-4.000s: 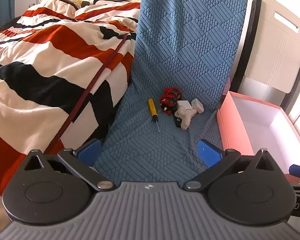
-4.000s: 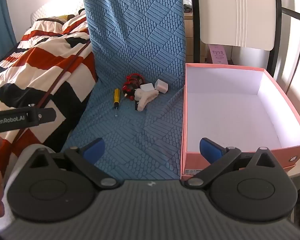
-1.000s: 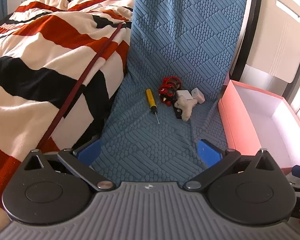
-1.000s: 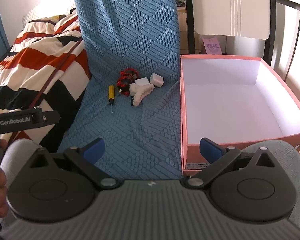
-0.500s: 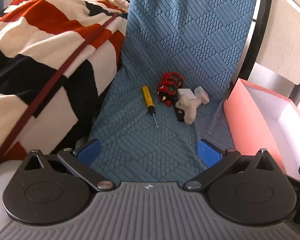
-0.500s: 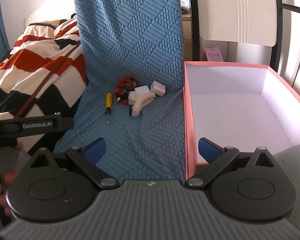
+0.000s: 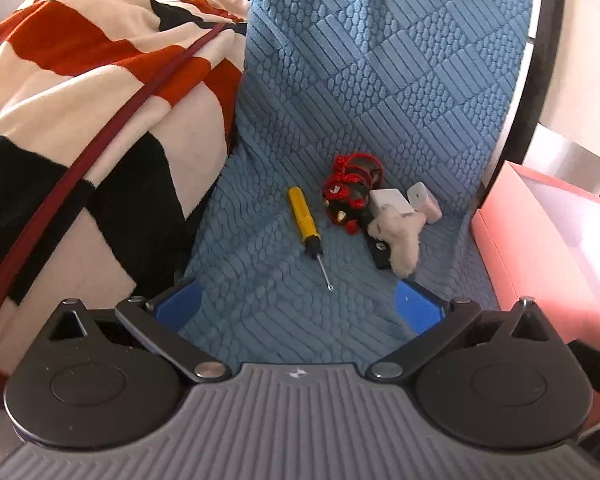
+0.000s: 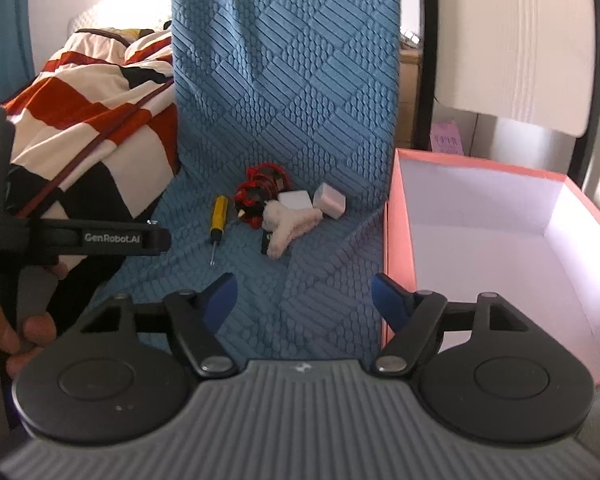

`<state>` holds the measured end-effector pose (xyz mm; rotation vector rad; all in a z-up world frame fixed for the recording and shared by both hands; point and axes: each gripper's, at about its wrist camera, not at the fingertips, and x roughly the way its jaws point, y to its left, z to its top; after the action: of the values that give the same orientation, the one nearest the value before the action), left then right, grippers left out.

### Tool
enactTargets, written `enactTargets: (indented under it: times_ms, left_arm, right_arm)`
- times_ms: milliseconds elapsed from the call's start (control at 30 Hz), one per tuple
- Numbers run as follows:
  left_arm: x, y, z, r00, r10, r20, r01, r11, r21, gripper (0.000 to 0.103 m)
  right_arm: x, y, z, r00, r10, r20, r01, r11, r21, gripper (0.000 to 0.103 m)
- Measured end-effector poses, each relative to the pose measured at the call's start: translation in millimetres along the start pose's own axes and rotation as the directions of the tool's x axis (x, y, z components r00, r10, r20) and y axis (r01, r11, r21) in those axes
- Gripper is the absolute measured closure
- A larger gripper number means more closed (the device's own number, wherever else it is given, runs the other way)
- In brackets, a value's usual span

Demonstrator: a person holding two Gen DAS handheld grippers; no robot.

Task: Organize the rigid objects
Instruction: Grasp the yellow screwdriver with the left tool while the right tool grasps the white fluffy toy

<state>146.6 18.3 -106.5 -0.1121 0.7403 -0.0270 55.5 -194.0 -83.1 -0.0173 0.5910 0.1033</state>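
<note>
Seen ahead of the left gripper [image 7: 298,300], blue pads spread wide and gripping nothing: a yellow-handled screwdriver with a thin steel shaft [image 7: 306,228], tip lying just beyond the gap between the jaws. Clustered to the right of it, touching one another: a red-and-black coiled cable bundle [image 7: 350,196], a fluffy cream plush piece [image 7: 400,236] over a small black part, and two white plastic blocks [image 7: 422,202]. Spread under all of them, a blue textured quilted cover [image 7: 340,92] rising steeply behind the cluster. Bare cover left between jaws and objects. Bounded on the left by a red, white and black striped blanket [image 7: 80,92], on the right by the wall of an open pink cardboard box with white interior [image 7: 512,240].

Pictured from the right gripper [image 8: 302,298], jaws closing on empty air, nothing between the pads; cluster ahead and slightly left of the gap, box [image 8: 392,216] edge lined up just outside the right pad, interior bare. Both grippers angled downward toward the cover. Caught at far left of the right view, a hand [image 8: 16,332] wrapped round the other gripper's handle.
</note>
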Motion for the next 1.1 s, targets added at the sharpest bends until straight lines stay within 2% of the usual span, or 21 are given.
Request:
enactTargets:
  times_ms: [67, 200, 233, 433, 667, 800, 1100]
  left_arm:
    - [6.3, 4.3, 3.5, 1.000, -0.021, -0.011, 0.021, 1.000, -0.016, 0.000]
    - [16.7, 8.0, 9.4, 1.000, -0.013, -0.017, 0.013, 1.000, -0.018, 0.000]
    - [19.0, 8.6, 10.9, 1.000, -0.013, -0.017, 0.013, 1.000, -0.017, 0.000]
    - [35.0, 11.6, 18.5, 1.000, -0.004, -0.019, 0.004, 1.000, -0.031, 0.000]
    - [63.6, 17.6, 28.2, 0.997, -0.025, -0.071, 0.020, 0.997, -0.076, 0.000]
    - [78.8, 20.7, 33.5, 0.992, -0.064, -0.105, 0.053, 0.994, -0.100, 0.000]
    - [121.0, 22.1, 46.3, 0.973, -0.134, -0.187, 0.102, 0.980, -0.171, 0.013]
  right_arm:
    - [7.0, 1.3, 4.0, 1.000, 0.007, 0.001, -0.007, 1.000, -0.006, 0.027]
    - [22.1, 5.0, 10.9, 1.000, 0.014, 0.002, -0.014, 0.999, -0.036, 0.026]
    - [26.0, 5.8, 12.3, 1.000, 0.021, 0.001, -0.021, 0.999, -0.047, 0.023]
    - [49.6, 9.5, 18.3, 0.996, 0.070, -0.048, -0.074, 0.995, -0.069, 0.022]
    - [75.6, 8.5, 27.1, 0.994, 0.086, -0.069, -0.090, 0.994, -0.060, 0.022]
    - [94.6, 10.0, 33.1, 0.991, 0.103, -0.086, -0.110, 0.991, -0.079, 0.022]
    - [142.3, 3.5, 44.3, 0.987, 0.096, -0.130, -0.104, 0.993, -0.056, 0.022]
